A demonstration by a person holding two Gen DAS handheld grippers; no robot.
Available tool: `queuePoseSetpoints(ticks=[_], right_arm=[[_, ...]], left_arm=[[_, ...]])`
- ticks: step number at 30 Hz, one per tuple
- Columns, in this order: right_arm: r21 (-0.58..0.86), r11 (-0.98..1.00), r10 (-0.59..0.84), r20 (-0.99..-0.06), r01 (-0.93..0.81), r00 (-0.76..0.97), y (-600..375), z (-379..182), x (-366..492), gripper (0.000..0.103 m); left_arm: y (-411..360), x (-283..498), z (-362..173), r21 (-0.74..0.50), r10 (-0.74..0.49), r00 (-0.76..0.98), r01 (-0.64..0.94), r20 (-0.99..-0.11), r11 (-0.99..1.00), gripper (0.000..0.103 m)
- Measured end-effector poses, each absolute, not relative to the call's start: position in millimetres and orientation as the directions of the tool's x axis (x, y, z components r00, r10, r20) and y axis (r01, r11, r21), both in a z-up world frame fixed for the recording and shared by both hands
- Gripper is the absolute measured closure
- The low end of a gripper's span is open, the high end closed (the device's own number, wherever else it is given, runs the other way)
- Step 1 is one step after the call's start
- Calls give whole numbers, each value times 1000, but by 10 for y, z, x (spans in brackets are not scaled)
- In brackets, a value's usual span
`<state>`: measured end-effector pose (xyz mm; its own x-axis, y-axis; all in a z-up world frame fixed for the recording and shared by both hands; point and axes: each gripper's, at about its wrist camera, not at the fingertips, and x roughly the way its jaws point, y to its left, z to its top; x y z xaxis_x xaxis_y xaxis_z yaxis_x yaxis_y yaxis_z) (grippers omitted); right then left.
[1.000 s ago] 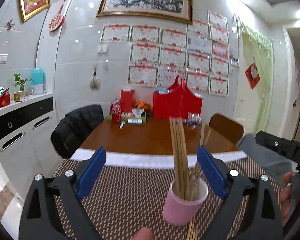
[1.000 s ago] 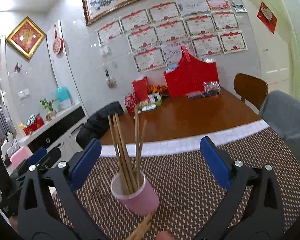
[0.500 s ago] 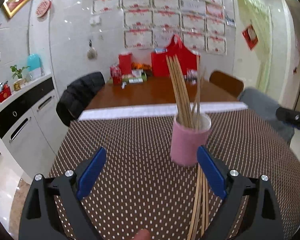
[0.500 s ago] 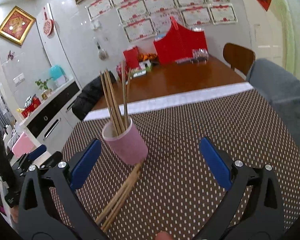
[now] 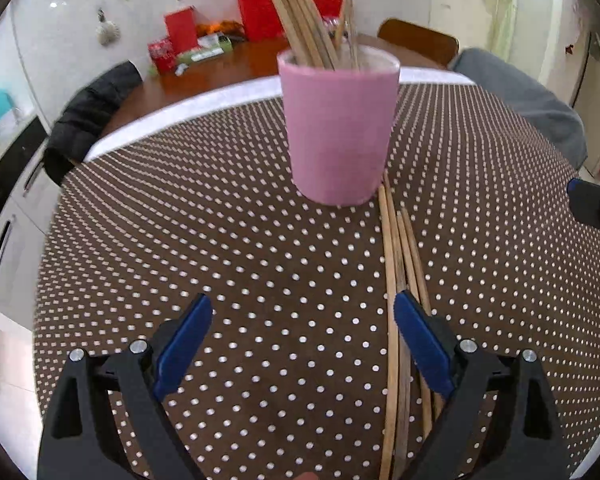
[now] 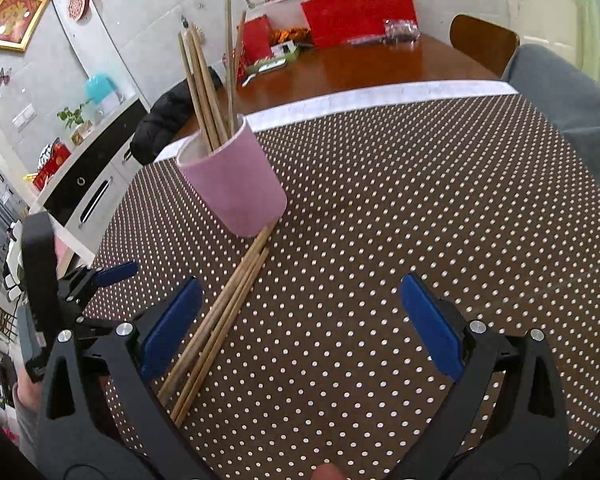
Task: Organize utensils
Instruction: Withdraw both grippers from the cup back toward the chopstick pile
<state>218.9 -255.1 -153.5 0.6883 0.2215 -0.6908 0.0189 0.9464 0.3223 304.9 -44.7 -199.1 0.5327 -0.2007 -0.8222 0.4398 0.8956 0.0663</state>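
A pink cup (image 5: 338,128) (image 6: 236,180) stands upright on the dotted brown mat and holds several wooden chopsticks (image 5: 300,12) (image 6: 208,80). More loose chopsticks (image 5: 400,288) (image 6: 220,316) lie flat on the mat, one end against the cup's base. My left gripper (image 5: 303,324) hovers open over the mat; its right finger is above the loose chopsticks. My right gripper (image 6: 300,312) is open too, and its left finger sits over the near ends of that bundle. The left gripper (image 6: 96,280) also shows at the left edge of the right wrist view.
The brown dotted mat (image 5: 220,240) (image 6: 420,200) covers a table with a white strip (image 6: 380,96) at its far edge. Beyond lie a wooden table (image 6: 360,64) with red boxes (image 6: 356,8), a chair (image 6: 480,40), a black jacket (image 5: 88,108) and a grey garment (image 5: 532,100).
Both grippers have dropped and tilted down toward the mat, closing on the cup and the loose chopsticks. The cup now looms larger. Neither gripper has taken hold of anything.
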Motion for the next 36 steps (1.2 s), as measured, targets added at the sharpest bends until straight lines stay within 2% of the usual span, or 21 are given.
queuePoseSetpoints(ticks=[7, 22, 36], right_arm=[[331, 943, 227, -720, 37, 656, -2597, -1682, 2231, 6], [334, 941, 225, -737, 54, 638, -2740, -1752, 2349, 6], [326, 945, 228, -744, 43, 628, -2727, -1776, 2415, 6]], left_arm=[[-567, 3217, -2155, 77, -194, 478, 489, -857, 869, 13], [-731, 3447, -2090, 54, -221, 455, 517, -863, 854, 13], [-970, 3578, -2210, 99, -184, 447, 538, -875, 837, 12]])
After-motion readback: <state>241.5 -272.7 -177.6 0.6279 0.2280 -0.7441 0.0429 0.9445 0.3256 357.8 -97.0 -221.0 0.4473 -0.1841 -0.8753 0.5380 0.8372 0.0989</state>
